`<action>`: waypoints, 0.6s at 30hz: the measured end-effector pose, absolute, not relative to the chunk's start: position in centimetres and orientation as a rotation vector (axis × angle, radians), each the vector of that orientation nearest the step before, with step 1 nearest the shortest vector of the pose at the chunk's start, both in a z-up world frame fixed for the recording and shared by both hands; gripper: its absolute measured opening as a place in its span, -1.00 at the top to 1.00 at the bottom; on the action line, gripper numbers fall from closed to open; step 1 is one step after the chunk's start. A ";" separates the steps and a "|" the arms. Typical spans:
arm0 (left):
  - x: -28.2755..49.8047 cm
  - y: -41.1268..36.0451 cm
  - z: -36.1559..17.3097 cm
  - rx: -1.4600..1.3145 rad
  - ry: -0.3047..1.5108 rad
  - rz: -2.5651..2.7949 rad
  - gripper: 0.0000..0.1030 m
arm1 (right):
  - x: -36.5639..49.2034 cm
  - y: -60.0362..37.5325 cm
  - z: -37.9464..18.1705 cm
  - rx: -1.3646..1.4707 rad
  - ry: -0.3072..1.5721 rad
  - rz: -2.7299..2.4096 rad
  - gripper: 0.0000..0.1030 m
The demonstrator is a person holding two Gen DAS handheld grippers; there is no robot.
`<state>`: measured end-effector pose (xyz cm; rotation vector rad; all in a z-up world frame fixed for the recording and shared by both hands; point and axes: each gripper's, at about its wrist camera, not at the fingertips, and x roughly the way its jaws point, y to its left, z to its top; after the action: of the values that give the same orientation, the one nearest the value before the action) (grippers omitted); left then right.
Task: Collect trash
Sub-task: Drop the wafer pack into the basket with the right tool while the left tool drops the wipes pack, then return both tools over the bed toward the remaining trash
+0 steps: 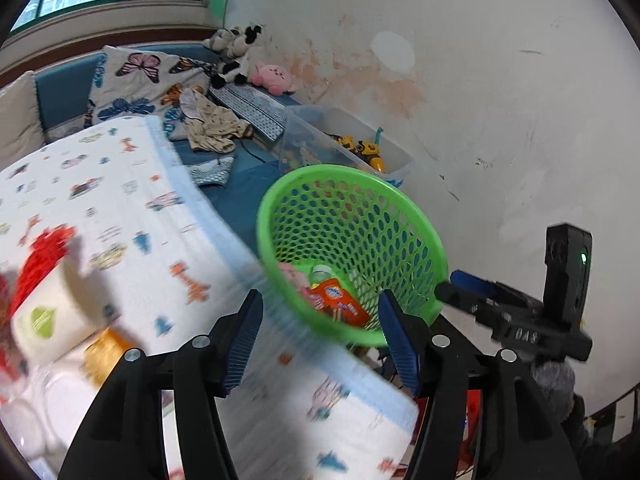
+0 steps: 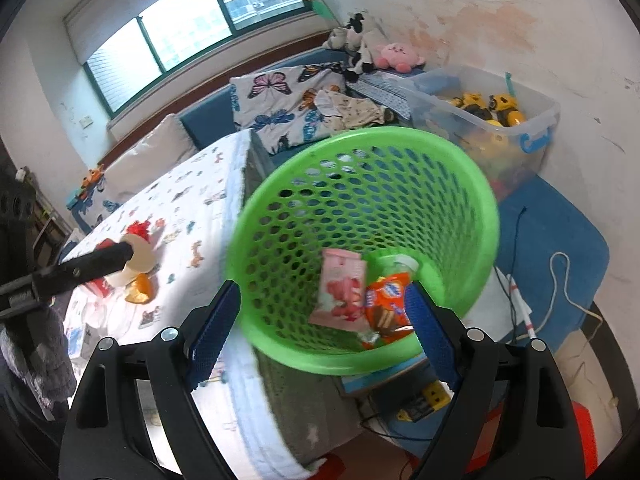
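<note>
**Next trash lies left of my left claw**

On the bed (image 1: 120, 200), remaining litter, a paper cup (image 1: 52, 320) foremost, sits left of my empty, spread left claw (image 1: 316, 336). My right claw (image 2: 320, 320), spread, frames the green basket (image 2: 360, 152), holding nothing I can see.

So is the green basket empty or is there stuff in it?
Not empty. The green basket holds a pink packet, an orange wrapper and a small bottle at the bottom, but mostly it is unfilled.
</note>
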<state>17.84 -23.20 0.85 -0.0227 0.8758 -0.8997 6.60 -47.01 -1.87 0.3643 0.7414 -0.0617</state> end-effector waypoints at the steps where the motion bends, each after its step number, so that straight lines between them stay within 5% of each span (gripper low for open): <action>1: 17.5 -22.2 0.8 -0.024 0.873 -0.894 -0.19 | 6.7 -46.6 -1.7 0.363 0.738 -0.052 -0.64; 18: 13.6 -6.6 -0.3 0.149 0.829 -0.747 -0.53 | 9.2 -38.9 0.0 0.297 0.748 0.093 -0.67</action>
<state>13.63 -6.59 -0.26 0.1486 0.8289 -0.7470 9.21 -38.87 -0.02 0.2971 0.7476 0.0934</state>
